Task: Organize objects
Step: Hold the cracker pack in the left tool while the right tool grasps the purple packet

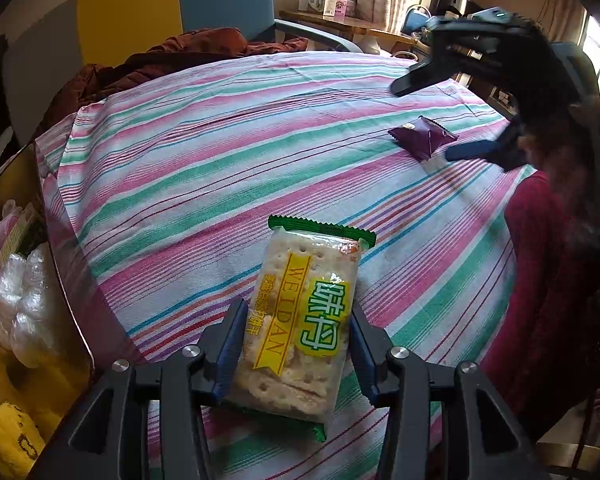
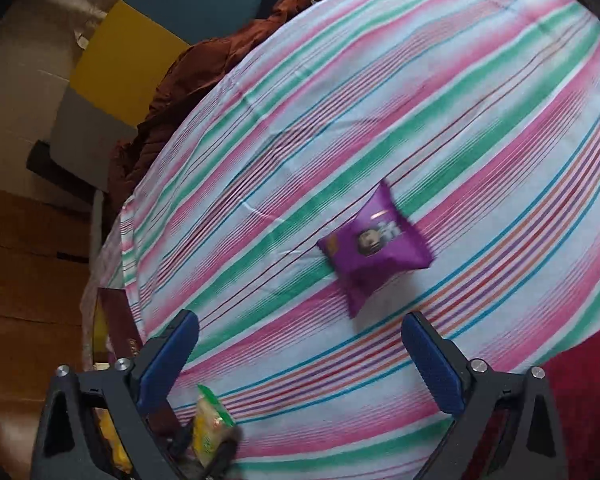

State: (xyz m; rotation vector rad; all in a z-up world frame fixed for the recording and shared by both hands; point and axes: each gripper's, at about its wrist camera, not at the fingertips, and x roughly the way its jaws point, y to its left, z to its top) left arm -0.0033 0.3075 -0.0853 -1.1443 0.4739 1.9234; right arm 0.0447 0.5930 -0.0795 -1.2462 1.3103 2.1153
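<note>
A: What is held by the left gripper [image 1: 296, 344]?

B: A clear, green-edged plastic packet of pale crackers [image 1: 300, 320] is clamped between its blue-padded fingers [image 1: 230, 344], with the packet's far end pointing ahead over the pink, green and white striped cloth [image 1: 220, 140].

A: And the right gripper [image 2: 300, 344]?

B: Its jaws are spread wide, and nothing is gripped. A small purple foil snack pouch [image 2: 374, 246] is seen lying on the cloth just ahead of its fingertips, untouched. A brown quilted garment [image 1: 172, 60] is bunched at the cloth's far edge.
</note>
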